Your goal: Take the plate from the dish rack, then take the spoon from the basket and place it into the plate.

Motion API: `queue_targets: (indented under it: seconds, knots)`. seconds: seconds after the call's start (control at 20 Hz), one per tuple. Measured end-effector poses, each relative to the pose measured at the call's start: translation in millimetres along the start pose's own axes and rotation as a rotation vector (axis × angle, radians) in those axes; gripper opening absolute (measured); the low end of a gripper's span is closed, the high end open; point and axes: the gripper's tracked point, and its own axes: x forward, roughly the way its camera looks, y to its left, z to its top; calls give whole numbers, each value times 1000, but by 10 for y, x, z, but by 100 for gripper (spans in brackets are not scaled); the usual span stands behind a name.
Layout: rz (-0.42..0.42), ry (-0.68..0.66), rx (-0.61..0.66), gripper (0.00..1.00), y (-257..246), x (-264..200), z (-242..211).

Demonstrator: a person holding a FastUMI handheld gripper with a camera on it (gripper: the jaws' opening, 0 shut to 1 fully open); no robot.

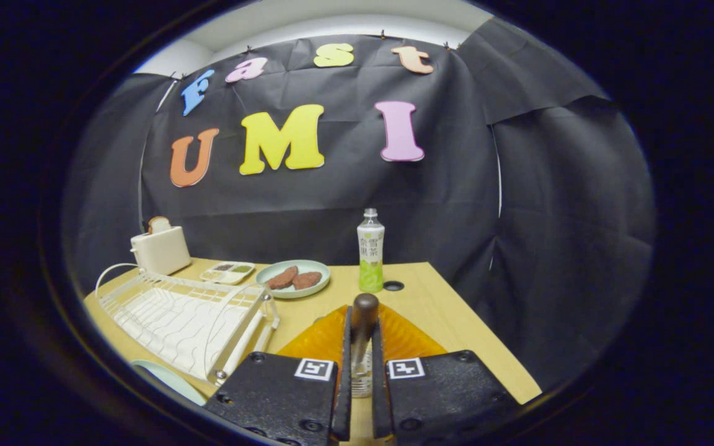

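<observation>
1. Between the fingers: gripper (362,347) clamped on spoon (364,322), brown handle end sticking up above the fingertips.
2. Just behind: orange basket (406,339).
3. Left of fingers: pale plate (168,379) on table (444,310), white dish rack (183,316) beside it.
4. Beyond: green plate with two brown patties (294,279), divided tray (228,272), bottle (370,251), toaster (160,248).

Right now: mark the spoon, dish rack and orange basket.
spoon (364,310): gripper view, dark handle end, clamped between the fingers.
dish rack (177,316): gripper view, white wire bed.
orange basket (406,337): gripper view, ribbed wall beyond the fingers.
</observation>
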Motion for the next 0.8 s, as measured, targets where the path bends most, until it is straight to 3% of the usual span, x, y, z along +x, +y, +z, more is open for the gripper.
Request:
queue_targets:
  seconds: [0.3, 0.55, 0.8]
  knots:
    - [-30, -150, -53, 17, 135, -325, 516]
    - [47, -178, 43, 17, 333, -872, 808]
    - [96, -196, 6, 17, 659, -1489, 844]
